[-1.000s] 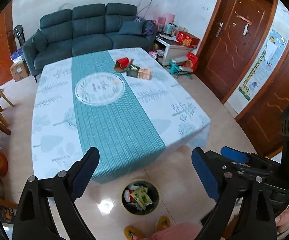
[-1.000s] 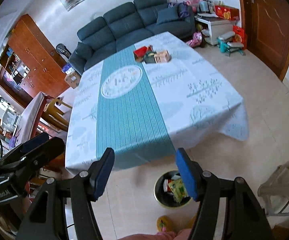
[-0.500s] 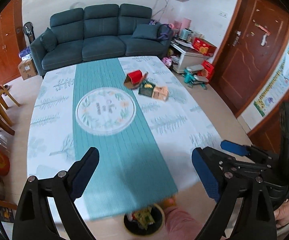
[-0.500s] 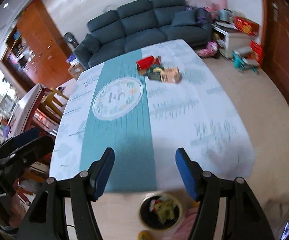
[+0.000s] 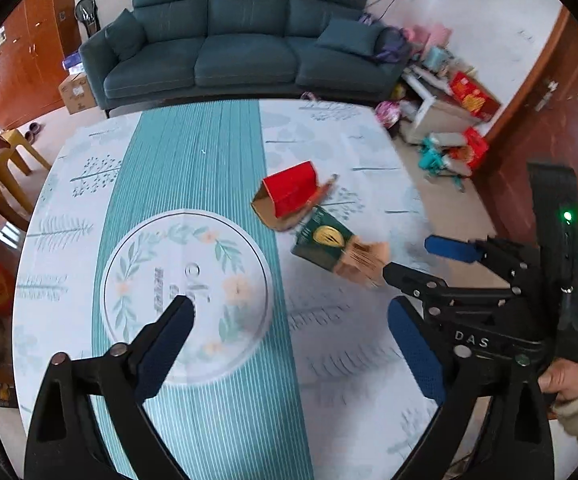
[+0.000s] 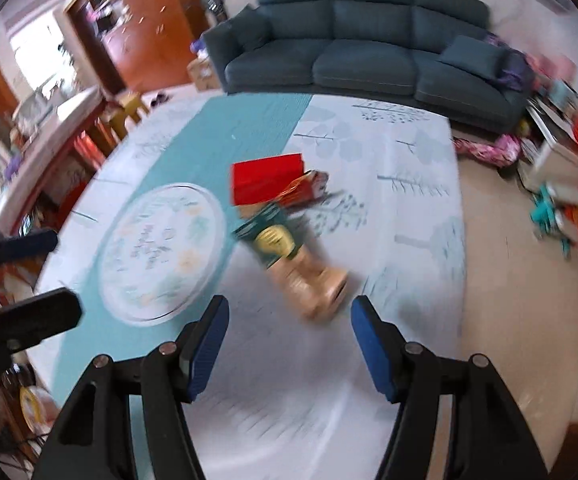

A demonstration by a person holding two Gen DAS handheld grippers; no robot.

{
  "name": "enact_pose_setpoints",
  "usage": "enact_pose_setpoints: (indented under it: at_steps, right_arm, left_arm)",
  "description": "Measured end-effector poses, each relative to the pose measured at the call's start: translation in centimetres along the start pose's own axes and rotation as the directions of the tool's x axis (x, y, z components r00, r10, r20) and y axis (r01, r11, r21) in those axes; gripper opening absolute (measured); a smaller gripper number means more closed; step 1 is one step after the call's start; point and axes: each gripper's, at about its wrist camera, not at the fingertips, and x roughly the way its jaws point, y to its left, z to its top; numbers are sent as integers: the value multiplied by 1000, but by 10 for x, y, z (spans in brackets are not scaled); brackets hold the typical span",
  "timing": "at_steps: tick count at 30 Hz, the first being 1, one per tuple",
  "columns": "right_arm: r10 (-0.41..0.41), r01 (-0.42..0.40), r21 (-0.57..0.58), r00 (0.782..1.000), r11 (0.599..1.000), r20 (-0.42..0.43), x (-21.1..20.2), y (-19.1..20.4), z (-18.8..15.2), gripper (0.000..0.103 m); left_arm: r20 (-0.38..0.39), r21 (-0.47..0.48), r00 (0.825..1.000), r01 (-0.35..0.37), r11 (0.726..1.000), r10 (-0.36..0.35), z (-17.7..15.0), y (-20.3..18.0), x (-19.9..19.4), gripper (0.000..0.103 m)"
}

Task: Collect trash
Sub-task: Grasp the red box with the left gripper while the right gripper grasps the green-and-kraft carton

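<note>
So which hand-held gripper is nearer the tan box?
Right hand-held gripper, open just short of the tan box; the left hand-held gripper sits farther back, over the runner.

Light: even daylight is filling the room, glaring from the window (image 6: 37,60) left of the sofa (image 6: 369,44).
Blur: the right view is smearing heavily; the left view is staying mostly sharp.
Edges: black fisheye corners are curving the table (image 5: 349,360).

I see a teal sofa (image 5: 245,52) against the white wall, wooden cabinets (image 6: 137,28) left, pale tiled floor (image 6: 521,280).
</note>
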Motion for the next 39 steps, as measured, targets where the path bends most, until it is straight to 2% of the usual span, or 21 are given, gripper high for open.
enact_pose_setpoints:
  at_steps: [6, 10, 14, 15, 16, 23, 28, 32, 37, 38, 39]
  right_arm:
    - [69, -78, -97, 994, 992, -89, 66, -13, 25, 64]
    - [92, -113, -171, 988, 979, -127, 88, -7, 23, 64]
    - [102, -129, -193, 984, 973, -145, 98, -9, 19, 63]
    - [109, -136, -187, 983, 973, -148, 100, -12, 21, 61]
    - [121, -144, -179, 983, 973, -135, 98, -15, 21, 57]
    - [188, -191, -14, 975, 982, -120, 86, -55, 22, 53]
    - [185, -173, 132, 980, 976, -76, 78, -90, 23, 52]
    - [186, -173, 202, 981, 964, -49, 77, -105, 25, 52]
    - [193, -179, 248, 981, 952, -32, 79, -110, 22, 52]
    - [194, -179, 253, 980, 951, -33, 80, -110, 21, 52]
    - [199, -183, 258, 979, 949, -35, 82, -110, 20, 52]
  left_arm:
    - [-67, 10, 997, -48, 999, 49, 26, 5, 44, 98]
    - [-89, 23, 994, -65, 998, 66, 35, 10, 58, 98]
    - [-104, 66, 991, -74, 995, 80, 44, 7, 67, 99]
    - [-108, 83, 991, -72, 994, 81, 46, 4, 69, 99]
    - [-110, 96, 991, -70, 993, 80, 48, 2, 70, 99]
    - [-157, 180, 986, -35, 983, 64, 72, -15, 96, 102]
    - [-182, 242, 979, -46, 969, 91, 96, -26, 121, 102]
    - [-199, 323, 972, -54, 945, 123, 111, -42, 143, 102]
    - [-235, 412, 953, -82, 907, 192, 111, -58, 177, 102]
    - [-234, 422, 950, -91, 902, 205, 110, -59, 180, 101]
    - [-238, 428, 946, -102, 898, 221, 109, -60, 185, 92]
